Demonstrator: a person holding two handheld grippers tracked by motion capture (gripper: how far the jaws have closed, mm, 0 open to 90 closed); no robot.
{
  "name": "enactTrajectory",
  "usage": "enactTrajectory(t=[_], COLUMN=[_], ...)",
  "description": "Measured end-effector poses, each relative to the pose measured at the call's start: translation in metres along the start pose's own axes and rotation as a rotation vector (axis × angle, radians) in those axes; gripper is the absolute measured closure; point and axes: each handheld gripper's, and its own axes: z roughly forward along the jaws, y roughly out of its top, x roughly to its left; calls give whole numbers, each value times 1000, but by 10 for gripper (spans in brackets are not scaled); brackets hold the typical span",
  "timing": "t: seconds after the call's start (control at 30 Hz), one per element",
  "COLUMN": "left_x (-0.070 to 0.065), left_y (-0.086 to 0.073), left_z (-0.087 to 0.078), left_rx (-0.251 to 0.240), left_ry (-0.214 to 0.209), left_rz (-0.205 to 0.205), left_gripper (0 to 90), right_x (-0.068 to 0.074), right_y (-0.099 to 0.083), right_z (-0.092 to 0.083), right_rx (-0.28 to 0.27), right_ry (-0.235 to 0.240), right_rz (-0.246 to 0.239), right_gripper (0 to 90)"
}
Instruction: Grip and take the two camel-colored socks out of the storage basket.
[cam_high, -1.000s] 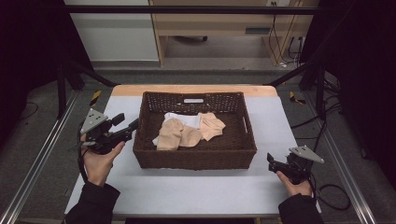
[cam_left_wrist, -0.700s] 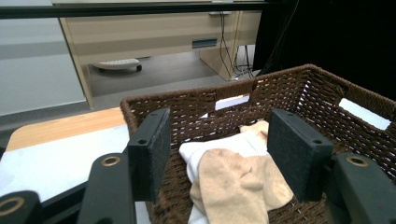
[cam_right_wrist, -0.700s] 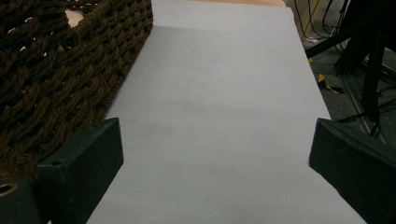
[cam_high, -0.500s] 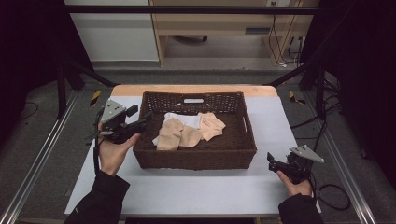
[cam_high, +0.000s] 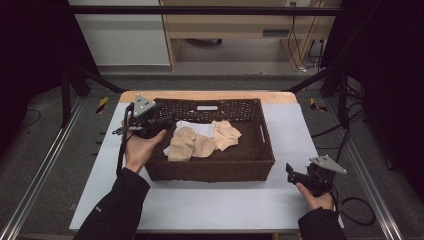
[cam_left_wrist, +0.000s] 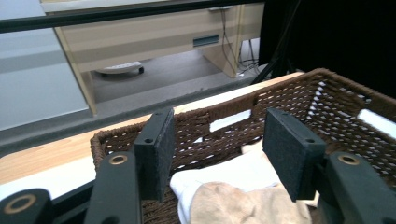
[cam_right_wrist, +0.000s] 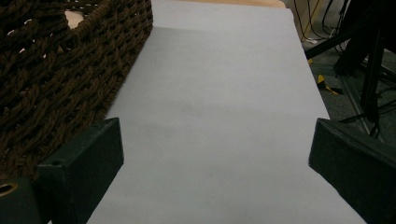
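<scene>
As I am bringing my left gripper (cam_high: 167, 121) in over the left rim of the woven basket (cam_high: 210, 172), its jaws have just been narrowing a little, yet they are standing well apart with nothing pinched between them. In the left gripper view I am looking between the two black pads (cam_left_wrist: 156, 156) at the cloth heap lying in the basket: a white cloth (cam_left_wrist: 233, 172) underneath and a beige cloth (cam_left_wrist: 243, 205) bunched on top of it. From the high view the beige pieces (cam_high: 192, 145) are sitting left of centre on the basket floor, with another beige piece (cam_high: 226, 135) toward the middle, touching the white one (cam_high: 197, 127).

I am judging these to be light, limp and not fragile; they will sag and drag rather than lift as a stiff body, and one piece may pull its neighbour along. I am thinking the best hold is a raised fold on the near beige bundle, pinched from above so the pads clear the wicker.

My right gripper (cam_high: 295, 175) is resting low on the table beside the basket's near right corner, jaws spread wide over bare surface. The table (cam_high: 220, 205) is wearing a smooth pale sheet. Beyond it a wooden desk (cam_high: 240, 25) and dark frame rails (cam_high: 65, 90) are standing on a grey floor.
</scene>
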Motion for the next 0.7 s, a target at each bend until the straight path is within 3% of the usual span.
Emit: enactTrajectory(t=[0.33,0.7], left_x=[-1,-5], left_y=[-14,-36], left_z=[33,59], left_rx=[68,164], left_ry=[12,13], left_rz=[-18,-3], left_gripper=[430,413], right_x=[1,1], right_y=[0,0], right_z=[2,2], right_rx=[10,12], right_ry=[1,2], right_rz=[-5,-5], right_gripper=[36,36])
